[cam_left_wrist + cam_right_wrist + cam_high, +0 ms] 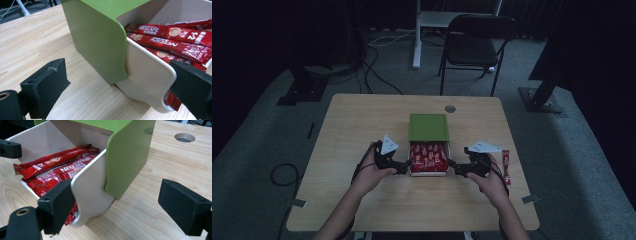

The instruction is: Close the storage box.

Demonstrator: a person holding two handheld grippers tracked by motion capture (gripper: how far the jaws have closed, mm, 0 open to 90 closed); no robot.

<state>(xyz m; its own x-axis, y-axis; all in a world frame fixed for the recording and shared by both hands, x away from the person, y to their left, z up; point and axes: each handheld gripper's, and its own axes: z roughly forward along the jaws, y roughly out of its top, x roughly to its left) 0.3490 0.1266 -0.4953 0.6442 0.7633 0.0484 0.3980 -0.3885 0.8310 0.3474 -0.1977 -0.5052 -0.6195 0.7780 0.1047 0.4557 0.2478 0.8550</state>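
Drawer: white tray (428, 173) pulled partly out of its green sleeve, lying between the two tongs, one tong at each front corner.
Left tongs (401, 168): jaws spread wide, straddling the tray's left wall (147, 82); nothing clamped yet, probably placed to steady or slide it.
Right tongs (455, 169): jaws likewise parted, astride the right wall (90, 192), mirroring the left for an even push or pull.
Contents: red Nescafe sachets (175, 37) stacked flat inside the tray.
Green sleeve (428, 127): just beyond both tongs, housing the tray's rear.
Stray sachet (506, 166): outboard of the right tongs; label unclear.
Table (357, 120): wooden, bearing everything.
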